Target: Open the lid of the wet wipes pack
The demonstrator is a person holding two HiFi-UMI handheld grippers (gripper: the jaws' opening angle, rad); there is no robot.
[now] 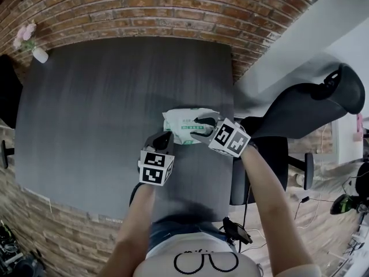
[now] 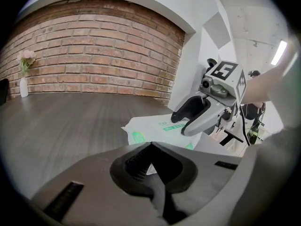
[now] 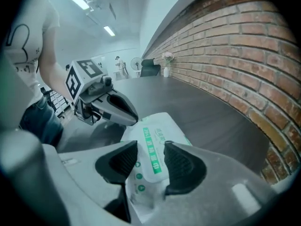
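The white and green wet wipes pack (image 1: 183,121) (image 2: 150,125) (image 3: 162,126) lies near the right front of the dark table (image 1: 115,108). My right gripper (image 1: 199,128) (image 3: 150,147) (image 2: 180,125) reaches down over the pack, open. Its two pads stand on either side of the white lid with a green stripe (image 3: 151,157), a thin gap showing at the left pad. My left gripper (image 1: 164,138) (image 2: 153,147) (image 3: 133,118) sits at the pack's near left corner with its tips together. A white sliver of the pack shows between its pads; whether film is pinched I cannot tell.
A small white vase of pink flowers (image 1: 39,53) (image 2: 23,86) stands at the table's far left corner by the brick wall (image 1: 173,7). A black office chair (image 1: 300,108) is just past the table's right edge (image 1: 233,97), close to my right arm.
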